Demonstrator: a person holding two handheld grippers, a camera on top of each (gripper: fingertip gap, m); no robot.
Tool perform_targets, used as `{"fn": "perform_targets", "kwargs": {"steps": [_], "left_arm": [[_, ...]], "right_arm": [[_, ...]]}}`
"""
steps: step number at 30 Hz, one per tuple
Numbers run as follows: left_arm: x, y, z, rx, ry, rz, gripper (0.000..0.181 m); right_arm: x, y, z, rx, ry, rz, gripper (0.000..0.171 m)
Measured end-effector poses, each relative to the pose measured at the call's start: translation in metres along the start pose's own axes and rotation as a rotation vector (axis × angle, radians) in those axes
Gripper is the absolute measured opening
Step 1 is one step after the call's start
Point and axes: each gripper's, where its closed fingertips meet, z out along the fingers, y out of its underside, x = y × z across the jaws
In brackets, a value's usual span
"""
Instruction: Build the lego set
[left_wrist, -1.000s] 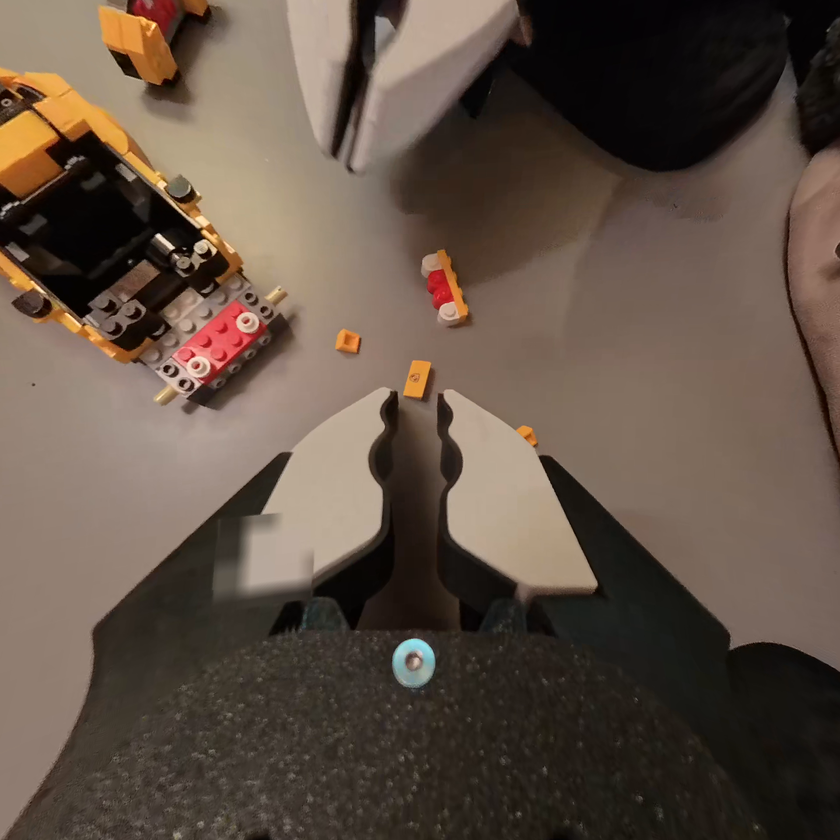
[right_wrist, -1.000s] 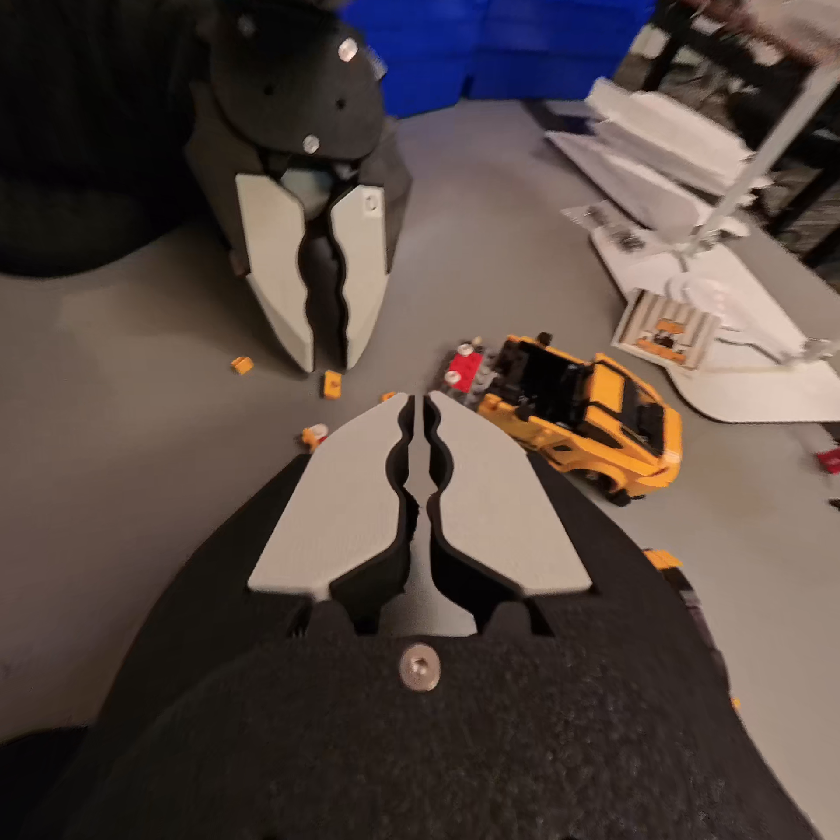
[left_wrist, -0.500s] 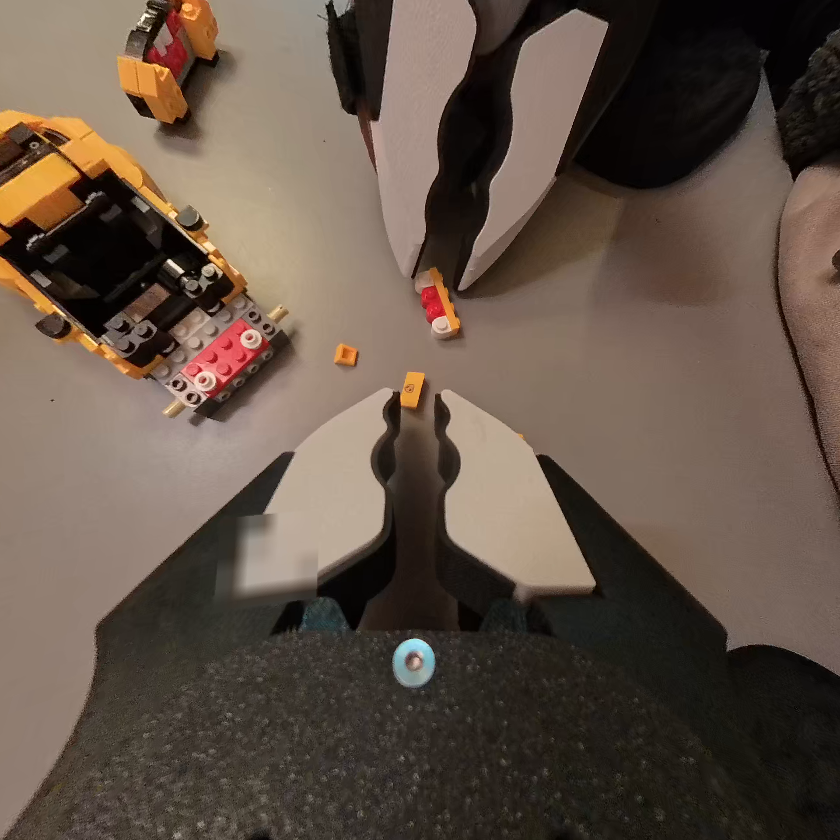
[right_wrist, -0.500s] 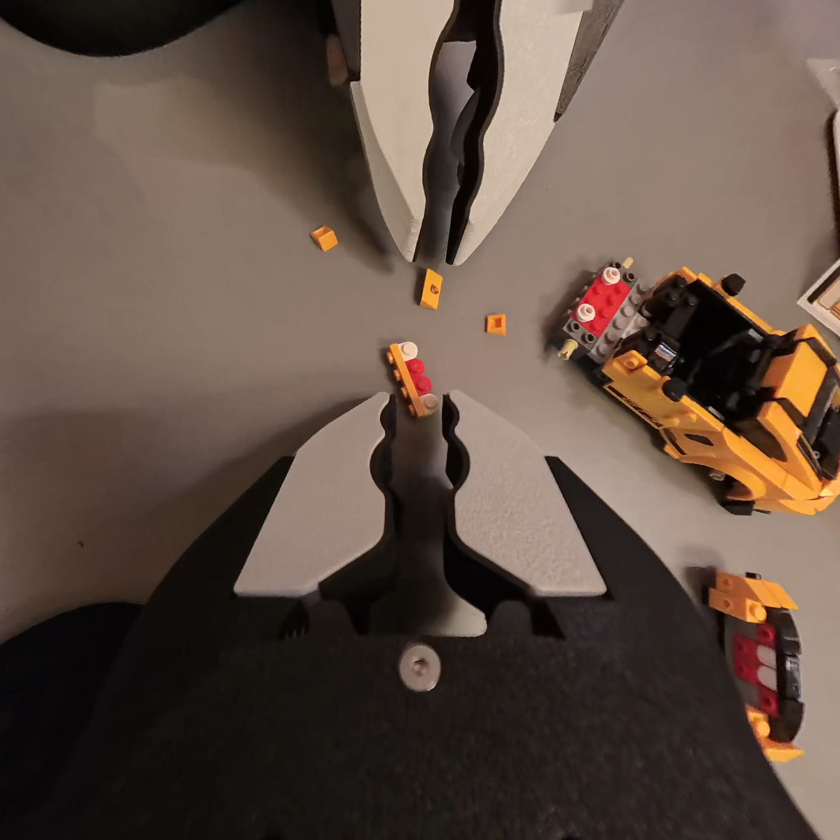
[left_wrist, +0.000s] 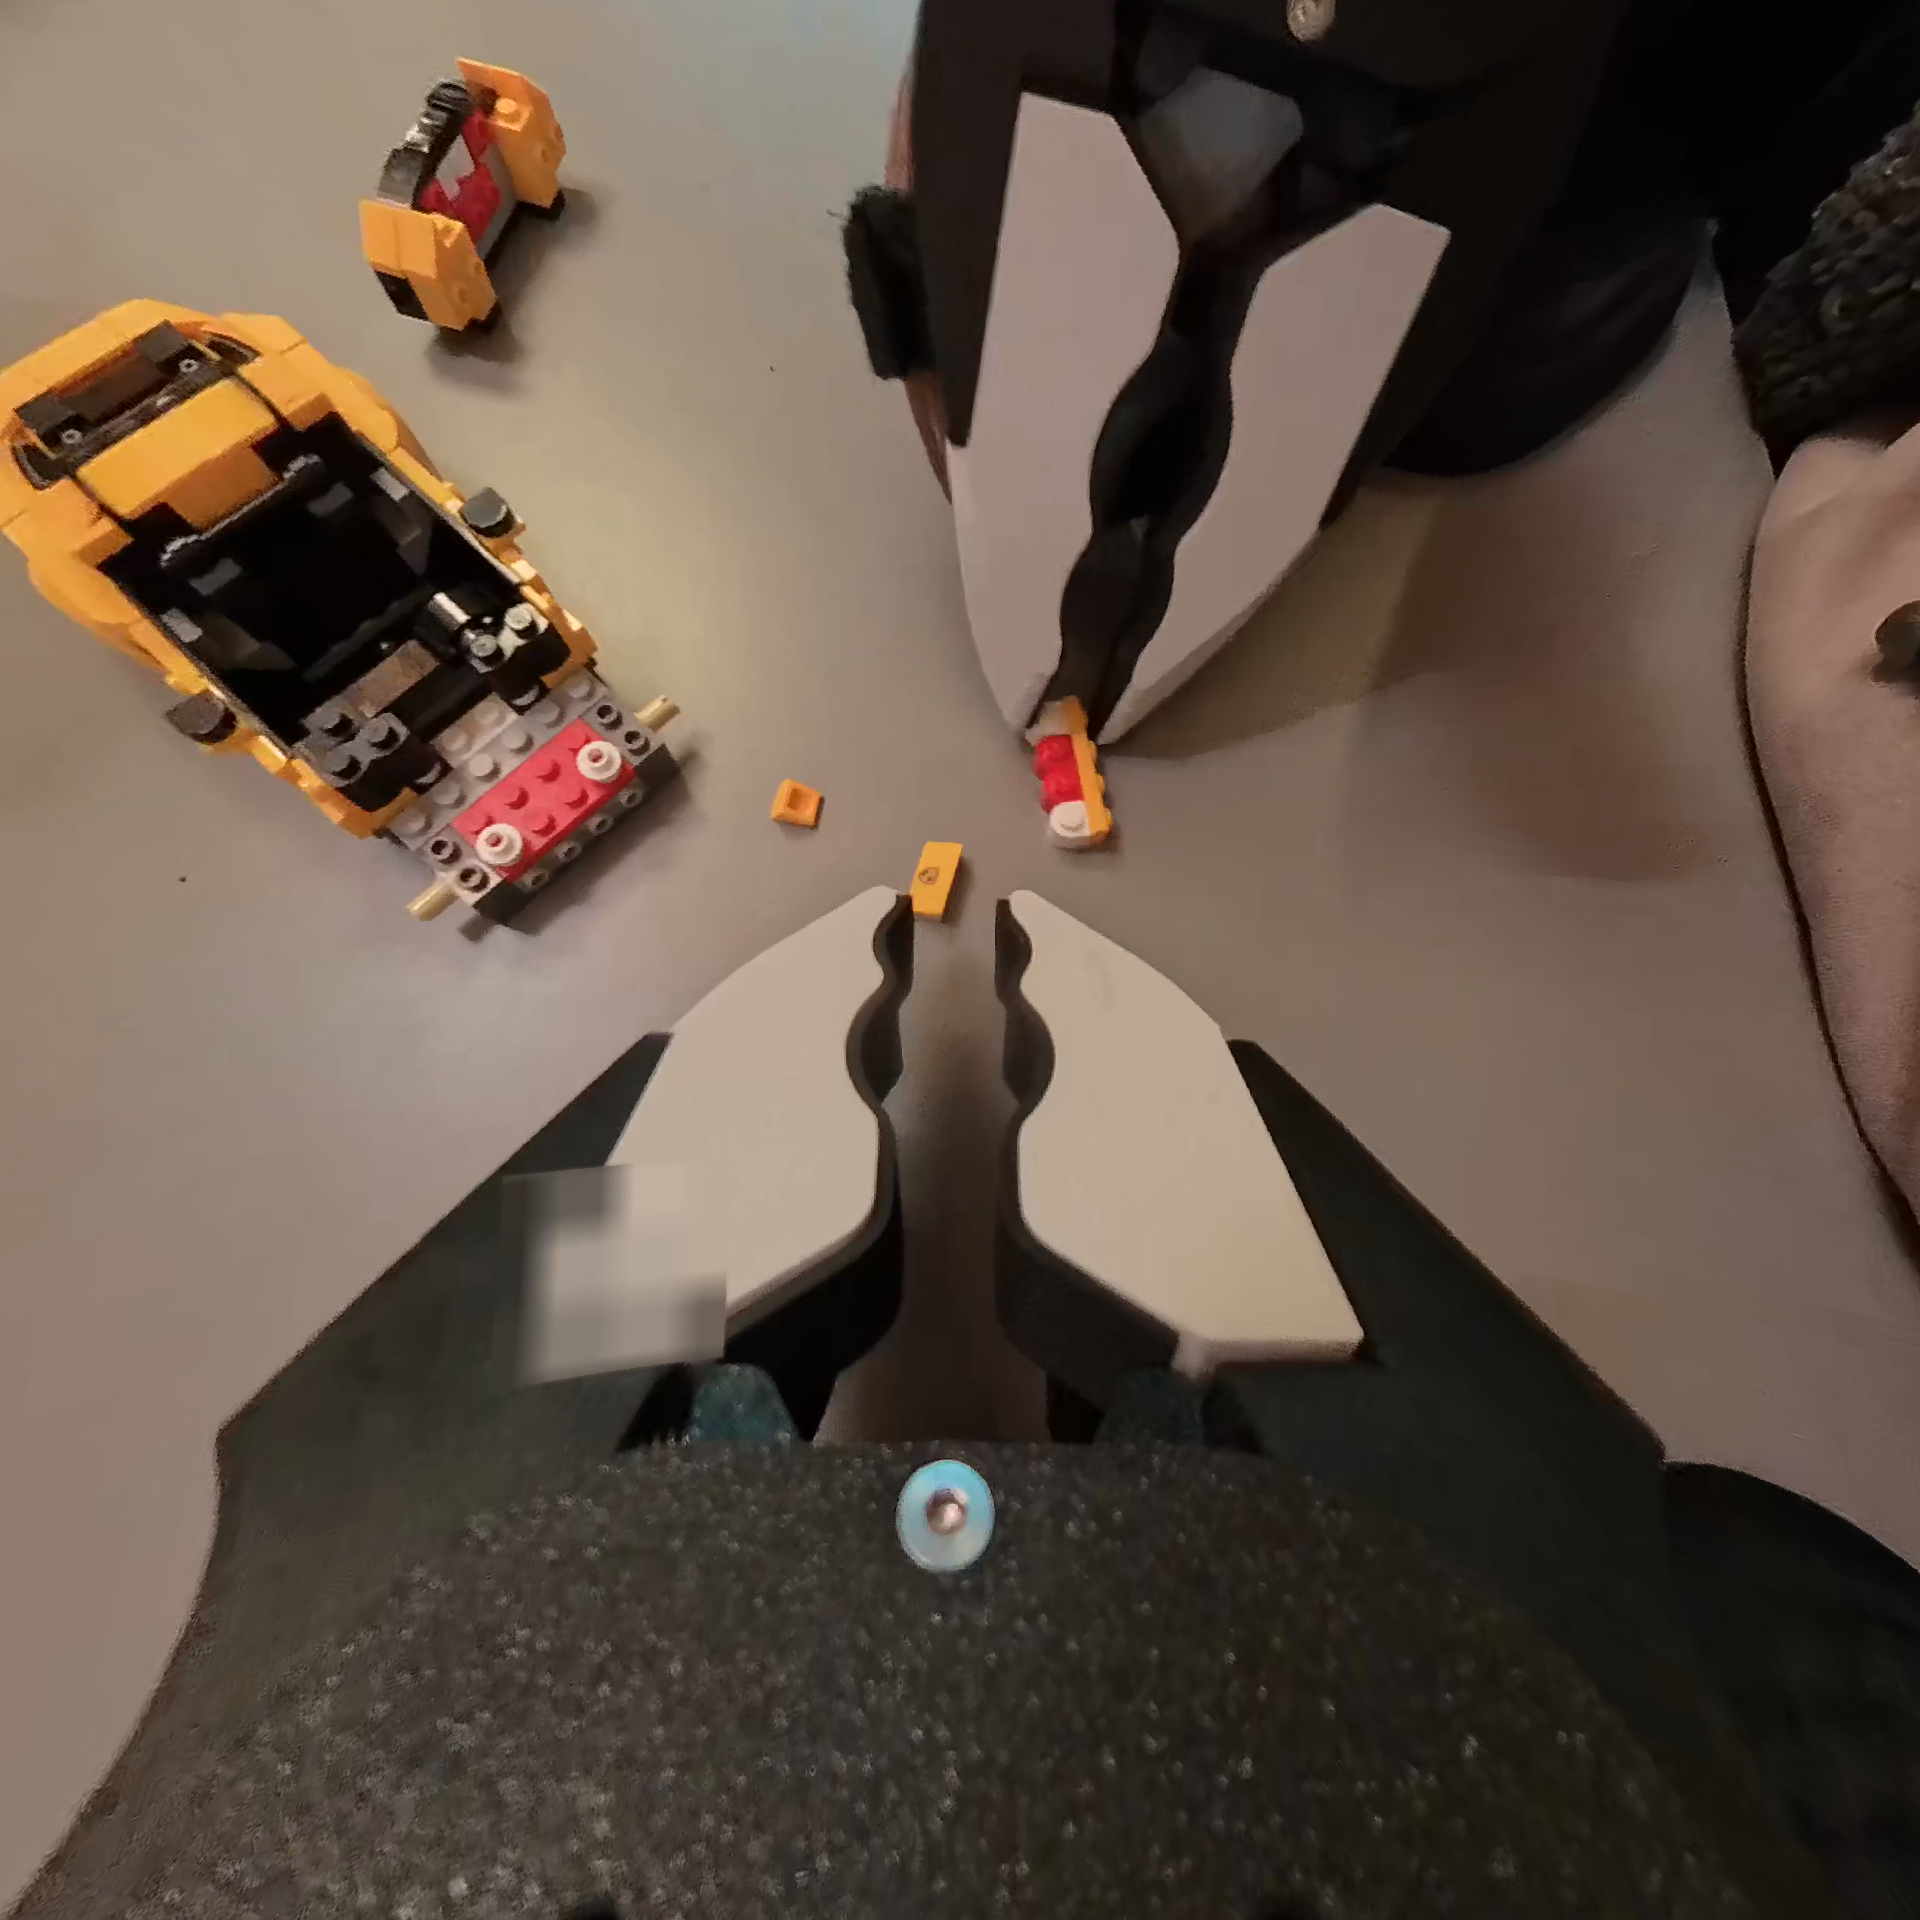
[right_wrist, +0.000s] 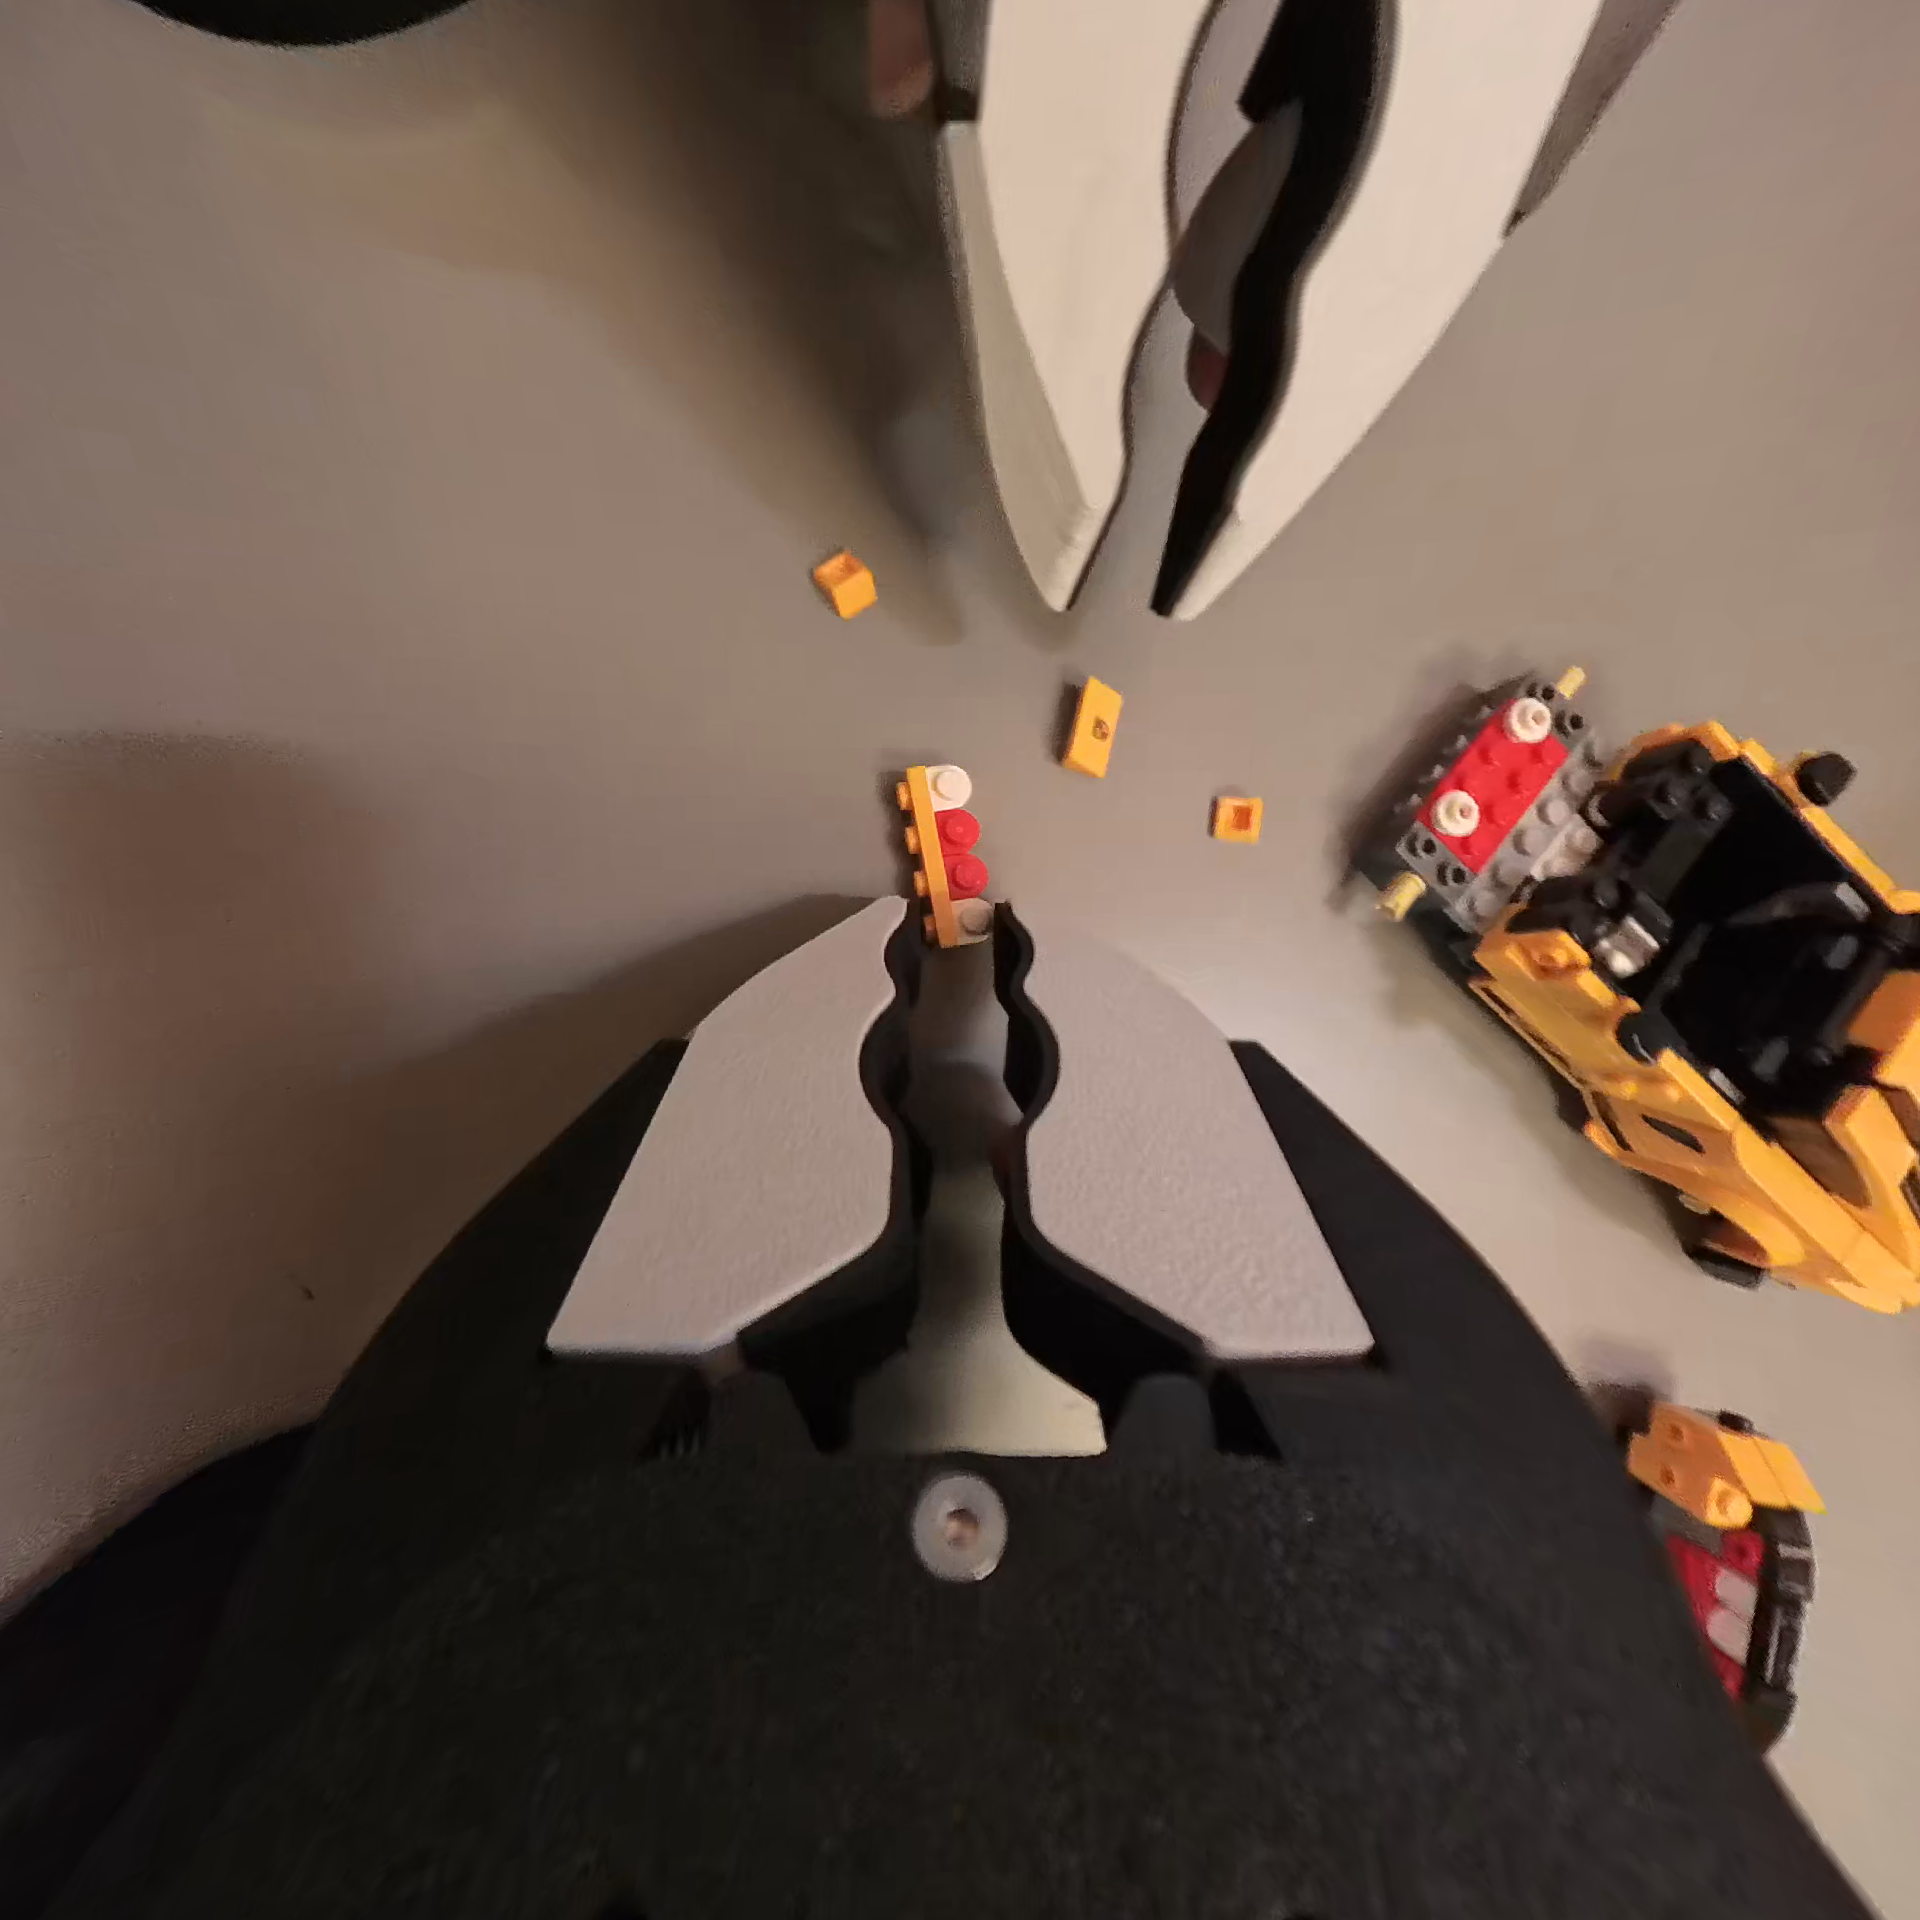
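A short orange strip with red and white studs (right_wrist: 943, 847) lies on the grey table. My right gripper (right_wrist: 951, 912) is closed on its near end; this also shows in the left wrist view, where the right gripper (left_wrist: 1072, 722) pinches the strip (left_wrist: 1070, 779). My left gripper (left_wrist: 954, 902) is open by a narrow gap, empty, low over the table. A small flat orange tile (left_wrist: 935, 881) lies just ahead of its left fingertip; the tile also shows in the right wrist view (right_wrist: 1091, 725). The part-built yellow car (left_wrist: 260, 540) lies to the left with its red and grey end towards the grippers.
A small orange square piece (left_wrist: 796, 802) lies between car and tile. Another orange piece (right_wrist: 845, 584) lies beside the left gripper (right_wrist: 1112, 608). A black, red and orange sub-assembly (left_wrist: 462, 203) stands beyond the car. A person's sleeve (left_wrist: 1849, 831) borders the right edge. Across from one pair of fingers to the other is roughly 5 cm. Between my left fingertips and the small orange square piece (left_wrist: 796, 802) there is roughly 4 cm. It is also in sight in the right wrist view (right_wrist: 1240, 814).
My right gripper came down to the strip, opened, then narrowed its jaws around the strip's end. My left gripper stayed by the orange tile with the same gap.
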Motion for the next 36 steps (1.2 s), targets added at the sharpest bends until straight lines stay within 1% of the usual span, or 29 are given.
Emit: {"fn": "perform_targets", "kwargs": {"steps": [3, 5, 10, 13, 18, 24, 27, 30, 33, 36], "left_arm": [[0.000, 0.006, -0.001, -0.008, -0.004, -0.003, 0.015], [0.000, 0.009, -0.003, -0.013, -0.009, -0.005, 0.015], [-0.003, 0.012, -0.007, -0.004, -0.028, -0.013, 0.015], [-0.005, 0.017, -0.006, -0.018, -0.036, -0.020, 0.015], [-0.006, 0.019, -0.009, -0.024, -0.050, -0.013, 0.015], [-0.005, 0.026, -0.012, -0.033, -0.051, -0.015, 0.015], [-0.004, 0.026, -0.012, -0.028, -0.045, -0.013, 0.015], [0.001, 0.022, -0.011, -0.008, -0.027, -0.010, 0.015], [0.008, 0.013, -0.006, 0.026, -0.005, -0.025, 0.019], [0.013, 0.005, 0.004, 0.033, -0.008, -0.042, 0.020]], "right_arm": [[-0.003, -0.007, 0.004, -0.004, 0.001, 0.004, 0.013], [-0.002, -0.008, 0.003, 0.009, -0.004, 0.020, 0.020], [0.016, -0.017, -0.010, 0.113, 0.004, 0.137, 0.020], [0.027, -0.019, -0.006, 0.097, 0.005, 0.175, 0.019], [0.029, -0.029, 0.009, 0.044, -0.080, 0.246, 0.016], [0.026, -0.026, 0.021, -0.075, -0.119, 0.199, 0.012], [0.025, -0.026, 0.024, -0.097, -0.136, 0.163, 0.005], [0.027, -0.026, 0.017, -0.081, -0.151, 0.099, 0.003], [0.023, -0.024, 0.001, -0.051, -0.179, 0.017, 0.002], [0.020, -0.019, -0.009, -0.047, -0.183, -0.009, 0.002]]}}
